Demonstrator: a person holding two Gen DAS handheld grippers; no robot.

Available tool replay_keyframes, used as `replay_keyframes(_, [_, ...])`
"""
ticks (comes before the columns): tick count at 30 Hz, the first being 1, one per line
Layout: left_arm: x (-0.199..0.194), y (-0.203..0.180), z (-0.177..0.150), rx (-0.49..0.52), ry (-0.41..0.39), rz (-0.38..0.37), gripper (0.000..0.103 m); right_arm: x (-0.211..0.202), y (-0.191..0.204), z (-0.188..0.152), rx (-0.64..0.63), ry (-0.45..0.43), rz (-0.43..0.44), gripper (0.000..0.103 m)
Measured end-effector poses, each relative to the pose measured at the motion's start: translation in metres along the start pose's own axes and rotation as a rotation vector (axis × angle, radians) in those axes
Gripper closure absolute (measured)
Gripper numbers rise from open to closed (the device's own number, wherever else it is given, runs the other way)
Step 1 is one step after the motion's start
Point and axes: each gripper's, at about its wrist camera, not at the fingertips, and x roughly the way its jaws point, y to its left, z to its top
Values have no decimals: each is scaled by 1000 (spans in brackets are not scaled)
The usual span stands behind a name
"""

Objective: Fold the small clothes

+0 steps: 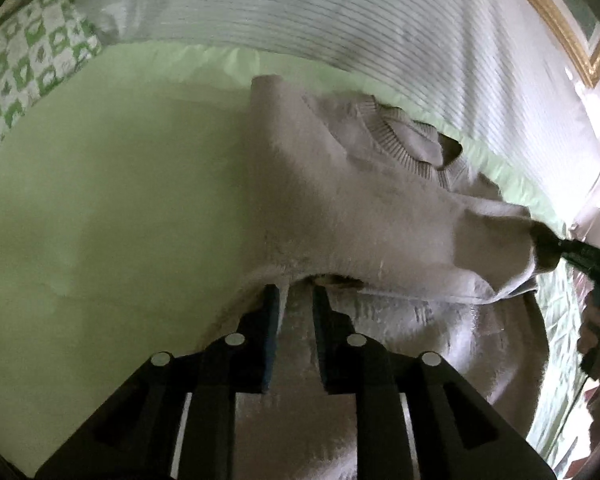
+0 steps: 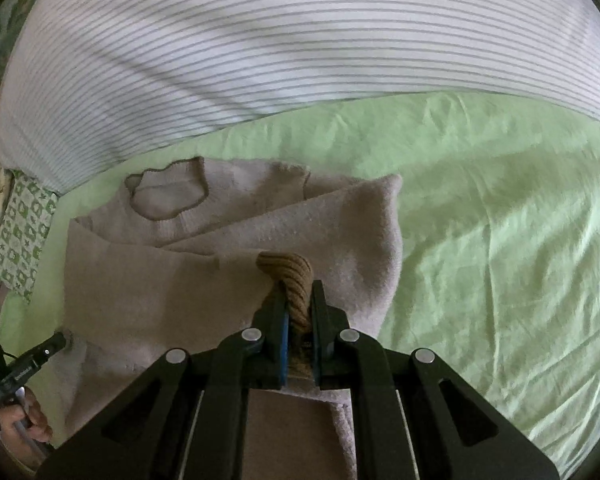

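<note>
Right tool: your fingers are pinched on a ribbed brown cuff of the sweater.
Left tool: your fingers stand a narrow gap apart at the sweater's lifted edge, with fabric seemingly between them; whether they grip it I cannot tell.
Sweater: beige knit, spread on the green bed sheet, partly folded over itself, collar on the far side.
Pillow: white with thin stripes, lying beyond the sweater.
Patterned cloth: green and white, at the far left.
</note>
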Motion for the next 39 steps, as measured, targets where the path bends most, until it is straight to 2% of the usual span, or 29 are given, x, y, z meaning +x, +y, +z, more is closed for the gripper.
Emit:
replay_keyframes(3, [14,-5,5,41,-2,94,84,-3,4,4,-5,-14,6,94])
replay_keyframes(5, [24,1,6,25,15,161,84,-4,2,3,6,-26,-5,93])
replay_keyframes(6, [29,7,6,0,25,178,83,0,0,1,10,-18,-17,91])
replay_keyframes(8, [32,23,5,-70,38,201,81,20,-8,-8,31,58,-61,80])
replay_keyframes(9, [32,29,5,-97,42,192,81,25,-11,-13,43,84,-73,75])
replay_keyframes(10, [32,34,5,-122,45,171,81,27,-15,-20,62,92,-69,75])
replay_keyframes(11, [29,38,5,-139,46,150,81,24,-18,-26,81,81,-63,75])
replay_keyframes(14, [19,39,2,-125,47,133,83,3,-28,-37,136,42,-61,65])
replay_keyframes(18, [-6,45,-13,-126,58,93,65,-31,-38,-62,178,12,-12,62])
replay_keyframes(20, [-19,49,-25,-123,68,85,61,-45,-40,-79,188,16,16,62])
replay_keyframes(23, [-37,55,-49,-119,91,65,61,-63,-40,-113,198,40,77,62])
replay_keyframes(26, [-56,59,-77,-106,116,47,60,-81,-35,-152,187,76,97,62])
replay_keyframes(33, [-96,63,-151,-65,193,3,49,-107,-7,-242,197,165,142,62])
replay_keyframes(36, [-109,65,-179,-50,221,-14,45,-112,5,-270,191,187,151,62])
replay_keyframes(39, [-119,68,-202,-33,242,-16,44,-111,14,-291,203,202,161,56])
